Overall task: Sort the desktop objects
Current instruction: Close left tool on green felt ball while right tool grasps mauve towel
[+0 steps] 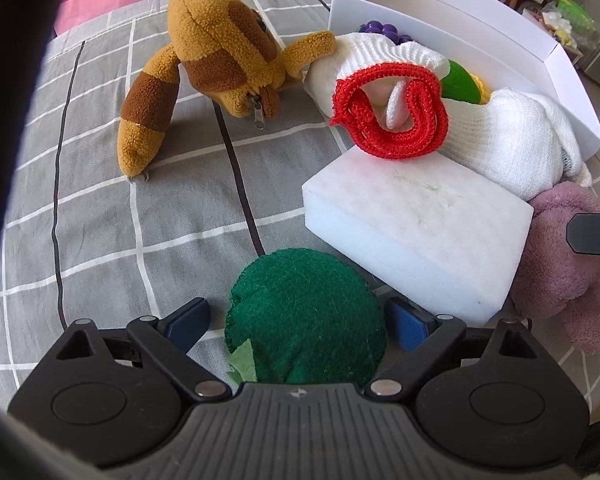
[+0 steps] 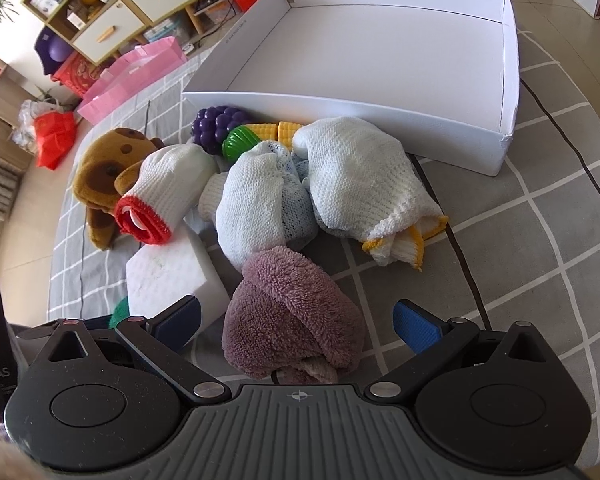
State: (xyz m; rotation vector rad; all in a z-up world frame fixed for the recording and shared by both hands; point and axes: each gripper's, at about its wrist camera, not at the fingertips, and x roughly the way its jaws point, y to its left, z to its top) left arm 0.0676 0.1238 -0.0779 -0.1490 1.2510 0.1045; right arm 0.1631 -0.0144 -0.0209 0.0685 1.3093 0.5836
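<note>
Grey checked cloth (image 1: 100,208) covers the counter. Left claw (image 1: 298,322) spread around green felt toy (image 1: 306,316), pads not pressing. Right claw (image 2: 298,320) spread around mauve plush (image 2: 292,320), apart from it. White foam block (image 1: 416,236) just beyond; white box (image 2: 380,116) farther back.

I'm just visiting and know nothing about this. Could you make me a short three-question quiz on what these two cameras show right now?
1. True or false: the white box already holds toys.
2. Which item lies between the left gripper fingers: A) foam block B) green felt piece C) brown plush?
3. What fuzzy thing sits between the right gripper fingers?

Key:
1. False; its inside is bare.
2. B.
3. The mauve plush cloth; the pads stand apart from it.
</note>
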